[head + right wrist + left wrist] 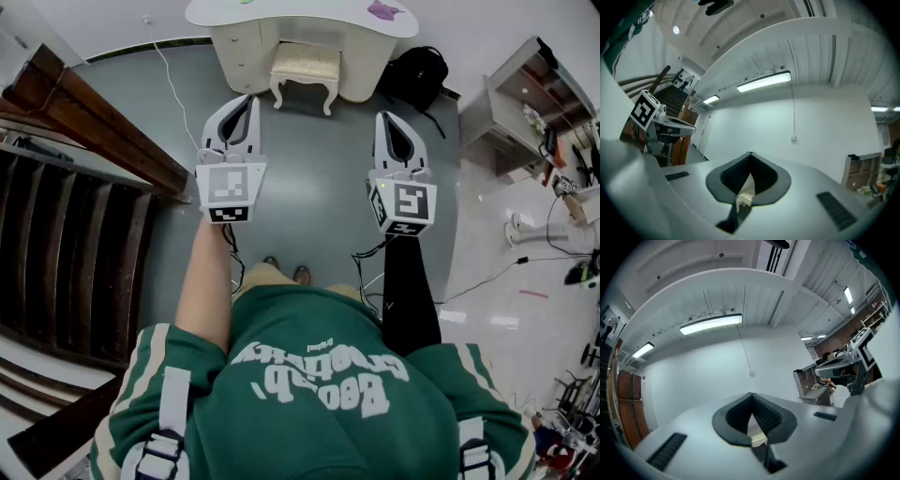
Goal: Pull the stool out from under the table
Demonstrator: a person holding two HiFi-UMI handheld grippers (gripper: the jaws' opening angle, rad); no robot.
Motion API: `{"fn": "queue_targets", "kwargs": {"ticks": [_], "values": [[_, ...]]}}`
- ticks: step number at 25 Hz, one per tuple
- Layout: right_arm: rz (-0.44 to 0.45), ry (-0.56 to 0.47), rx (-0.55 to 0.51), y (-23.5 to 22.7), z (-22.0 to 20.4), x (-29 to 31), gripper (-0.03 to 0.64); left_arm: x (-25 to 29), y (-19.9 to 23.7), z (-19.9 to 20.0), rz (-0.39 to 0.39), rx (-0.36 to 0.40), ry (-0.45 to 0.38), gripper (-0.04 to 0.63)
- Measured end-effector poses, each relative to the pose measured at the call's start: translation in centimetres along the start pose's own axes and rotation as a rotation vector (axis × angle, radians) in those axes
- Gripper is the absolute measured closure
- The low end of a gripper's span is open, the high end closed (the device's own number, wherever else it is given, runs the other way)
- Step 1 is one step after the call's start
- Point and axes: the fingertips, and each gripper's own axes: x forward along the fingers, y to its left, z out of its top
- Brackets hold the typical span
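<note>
1. Only the head view is showing the stool (306, 64) sitting tucked under the surface (281, 11), well apart from the left tool (246, 99) and right tool (384, 116).
2. Both tool views are showing jaws pressed together, pinching nothing.
3. Showing: one stool, one surface, two tools.

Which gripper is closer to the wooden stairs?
The left gripper: it is beside the stairs, while the right gripper is on the far side.

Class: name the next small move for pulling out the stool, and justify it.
Probably step towards the stool, which sits tucked under the table, well ahead of the left hand-held gripper and right hand-held gripper; both are shut and empty.
</note>
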Motion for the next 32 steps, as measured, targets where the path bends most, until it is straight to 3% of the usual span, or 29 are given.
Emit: {"fn": "queue_targets", "kwargs": {"ticks": [19, 26, 32], "values": [[0.019, -0.002, 0.063, -0.6, -1.1, 0.4, 0.609, 0.4, -0.1, 0.1, -0.001, 0.010, 0.019, 0.581], [0.005, 0.038, 0.069, -0.8, -3.6, 4.9, 0.609, 4.2, 2.0, -2.9, -0.017, 0.000, 0.042, 0.581], [-0.031, 0.064, 0.056, -2.7, -4.7, 11.2, 0.607, 10.9, 4.2, -5.6, -0.046, -0.028, 0.045, 0.581]]}}
